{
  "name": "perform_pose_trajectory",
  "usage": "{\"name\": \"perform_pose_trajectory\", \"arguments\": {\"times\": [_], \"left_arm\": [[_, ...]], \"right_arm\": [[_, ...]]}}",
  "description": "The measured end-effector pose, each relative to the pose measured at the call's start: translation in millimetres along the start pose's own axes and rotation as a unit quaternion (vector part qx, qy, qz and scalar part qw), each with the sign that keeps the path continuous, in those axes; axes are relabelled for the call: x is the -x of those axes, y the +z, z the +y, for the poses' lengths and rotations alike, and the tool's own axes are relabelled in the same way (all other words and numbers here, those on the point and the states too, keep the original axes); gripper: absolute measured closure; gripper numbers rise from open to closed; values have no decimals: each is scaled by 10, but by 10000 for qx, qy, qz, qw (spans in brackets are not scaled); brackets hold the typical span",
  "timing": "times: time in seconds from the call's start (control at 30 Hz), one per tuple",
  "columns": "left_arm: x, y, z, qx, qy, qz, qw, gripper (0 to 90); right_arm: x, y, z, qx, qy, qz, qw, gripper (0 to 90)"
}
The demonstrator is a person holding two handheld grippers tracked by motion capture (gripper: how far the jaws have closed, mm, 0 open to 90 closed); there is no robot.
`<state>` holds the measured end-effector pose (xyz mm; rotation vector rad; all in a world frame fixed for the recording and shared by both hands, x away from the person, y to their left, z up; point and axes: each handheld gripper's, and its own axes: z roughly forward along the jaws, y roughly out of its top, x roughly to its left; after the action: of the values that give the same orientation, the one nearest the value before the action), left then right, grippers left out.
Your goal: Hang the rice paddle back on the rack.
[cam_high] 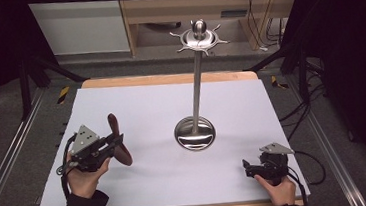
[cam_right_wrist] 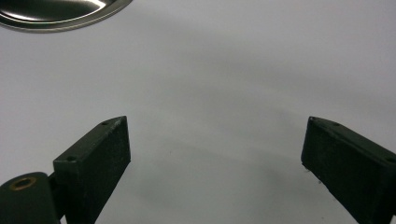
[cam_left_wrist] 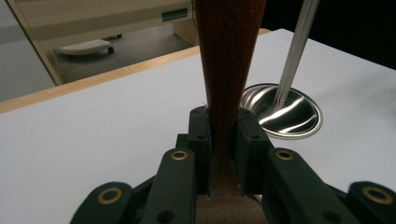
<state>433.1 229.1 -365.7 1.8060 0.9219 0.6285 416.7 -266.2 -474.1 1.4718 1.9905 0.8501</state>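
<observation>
A brown wooden utensil [cam_high: 118, 140] stands nearly upright at the table's left, its handle [cam_left_wrist: 227, 60] clamped between the jaws of my left gripper [cam_high: 116, 141], which is shut on it [cam_left_wrist: 223, 133]. A steel stand [cam_high: 196, 99] rises from a round base [cam_high: 194, 133] at the table's middle, with a hooked crown [cam_high: 199, 37] at its top; the base [cam_left_wrist: 281, 111] lies just right of the utensil in the left gripper view. My right gripper [cam_high: 248, 168] rests low at the front right, open [cam_right_wrist: 215, 140], with bare white table between its fingers.
The white table top [cam_high: 156, 105] has a wooden rim at the back. Black frame legs stand on the floor at both sides, and a wooden shelf unit [cam_high: 177, 8] sits behind. An edge of the steel base [cam_right_wrist: 60, 11] lies ahead of the right gripper.
</observation>
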Motion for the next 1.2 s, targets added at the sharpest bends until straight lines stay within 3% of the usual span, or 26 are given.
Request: {"name": "perform_pose_trajectory", "arguments": {"times": [0.3,0.53,1.2], "left_arm": [[21,5,192,197,69,-122,9997,780],[15,4,337,378,-24,-257,9990,780],[149,105,670,548,30,-554,9970,780]], "right_arm": [[5,2,-2,8,8,-8,10000,86],[3,4,-1,15,22,-16,10000,86],[0,-6,6,57,41,-7,10000,85]]}}
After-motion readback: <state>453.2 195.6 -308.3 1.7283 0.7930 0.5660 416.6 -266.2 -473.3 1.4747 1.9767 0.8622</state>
